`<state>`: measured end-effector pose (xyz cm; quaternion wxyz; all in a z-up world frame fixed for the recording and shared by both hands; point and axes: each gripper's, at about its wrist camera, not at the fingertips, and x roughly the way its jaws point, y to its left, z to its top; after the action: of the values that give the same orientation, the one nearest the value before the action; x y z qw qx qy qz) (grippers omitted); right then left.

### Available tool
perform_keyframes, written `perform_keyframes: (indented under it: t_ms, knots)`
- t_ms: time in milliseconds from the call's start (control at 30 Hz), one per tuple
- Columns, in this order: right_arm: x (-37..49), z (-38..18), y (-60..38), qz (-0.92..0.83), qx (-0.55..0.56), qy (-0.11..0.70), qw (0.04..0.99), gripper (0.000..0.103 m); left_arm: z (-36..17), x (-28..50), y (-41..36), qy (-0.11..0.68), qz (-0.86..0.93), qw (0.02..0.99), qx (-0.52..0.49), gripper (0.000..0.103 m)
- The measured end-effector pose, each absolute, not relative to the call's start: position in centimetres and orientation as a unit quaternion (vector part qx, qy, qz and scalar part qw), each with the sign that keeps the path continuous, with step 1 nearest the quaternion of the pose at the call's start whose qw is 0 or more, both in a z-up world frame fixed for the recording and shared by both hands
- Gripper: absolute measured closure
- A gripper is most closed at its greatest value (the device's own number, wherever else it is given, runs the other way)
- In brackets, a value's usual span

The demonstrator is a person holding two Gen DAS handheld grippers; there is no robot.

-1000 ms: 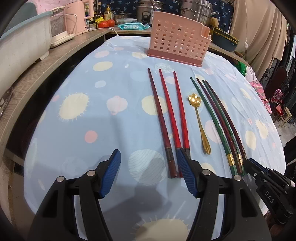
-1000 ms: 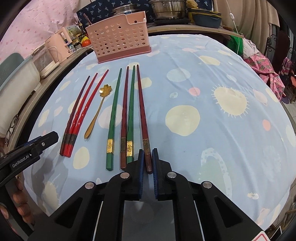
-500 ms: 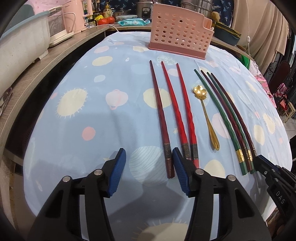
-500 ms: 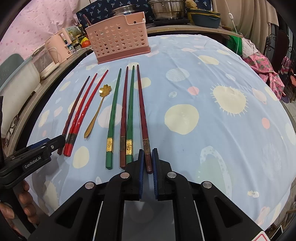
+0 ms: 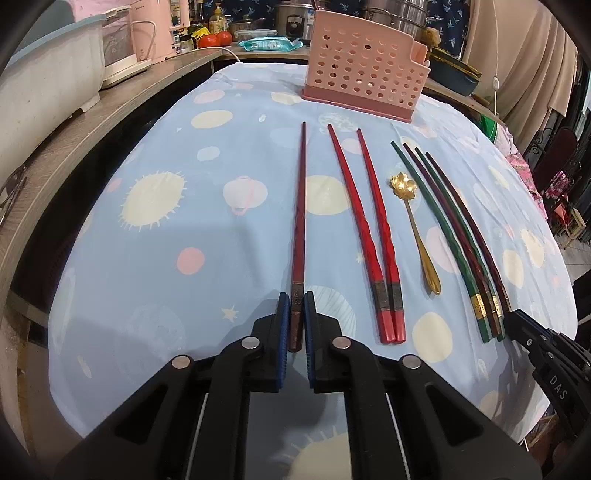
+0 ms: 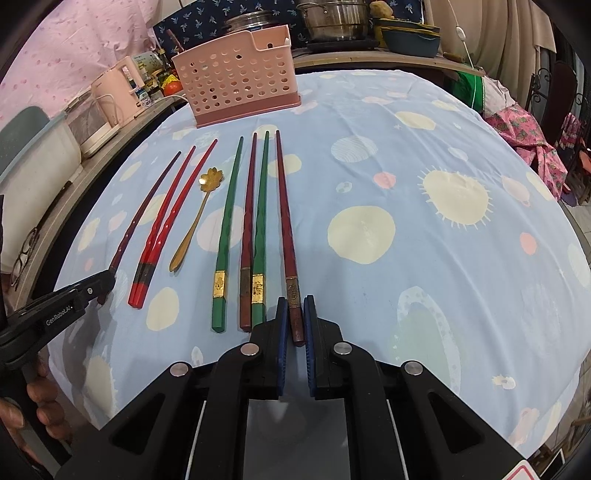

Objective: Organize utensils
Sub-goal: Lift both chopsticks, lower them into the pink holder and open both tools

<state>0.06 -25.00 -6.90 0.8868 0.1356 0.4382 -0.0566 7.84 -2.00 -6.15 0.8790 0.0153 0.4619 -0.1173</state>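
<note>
My left gripper [image 5: 296, 306] is shut on the near end of a dark red chopstick [image 5: 300, 206], the leftmost utensil on the blue tablecloth. My right gripper [image 6: 295, 308] is shut on the near end of another dark red chopstick [image 6: 285, 218], the rightmost one. Between them lie two bright red chopsticks [image 5: 369, 229], a gold flower spoon [image 5: 415, 225], and two green chopsticks with a dark red one between them [image 6: 243, 225]. A pink perforated utensil basket [image 5: 364, 62] stands upright at the table's far side; it also shows in the right wrist view [image 6: 236, 85].
A wooden counter [image 5: 85, 129] runs along the left with a white bin [image 5: 44, 85], pink kettle [image 6: 118, 92] and jars. Pots [image 6: 334, 18] stand behind the basket. The table's right half [image 6: 443, 206] holds only cloth. Chairs and pink fabric [image 6: 524, 136] are at the far right.
My left gripper moved left onto the leftmost dark red chopstick and closed from wide open onto its end. The right gripper stayed shut on its chopstick.
</note>
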Motion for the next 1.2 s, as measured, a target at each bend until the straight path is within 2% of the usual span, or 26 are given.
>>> perform_keyframes:
  t_ms: [233, 667, 900, 1200]
  knots:
    - [-0.9, -5.3, -25.8, -0.060, 0.140, 0.424, 0.893, 0.095, -3.8, 7.2, -0.7, 0.444, -0.115, 0.889, 0.000, 0.096]
    - [-1.4, 2.8, -28.2, -0.067, 0.144, 0.335, 0.929, 0.096, 5.2, 7.5, 2.3, 0.352, -0.110, 0.929, -0.037, 0.096]
    - [-0.8, 7.3, -29.4, -0.079, 0.129, 0.280, 0.948, 0.096, 10.3, 9.0, 3.0, 0.297, -0.111, 0.947, -0.047, 0.096]
    - [2.3, 11.1, -30.8, -0.060, 0.133, 0.249, 0.958, 0.096, 14.8, 12.5, 2.1, 0.256, -0.121, 0.958, -0.048, 0.096]
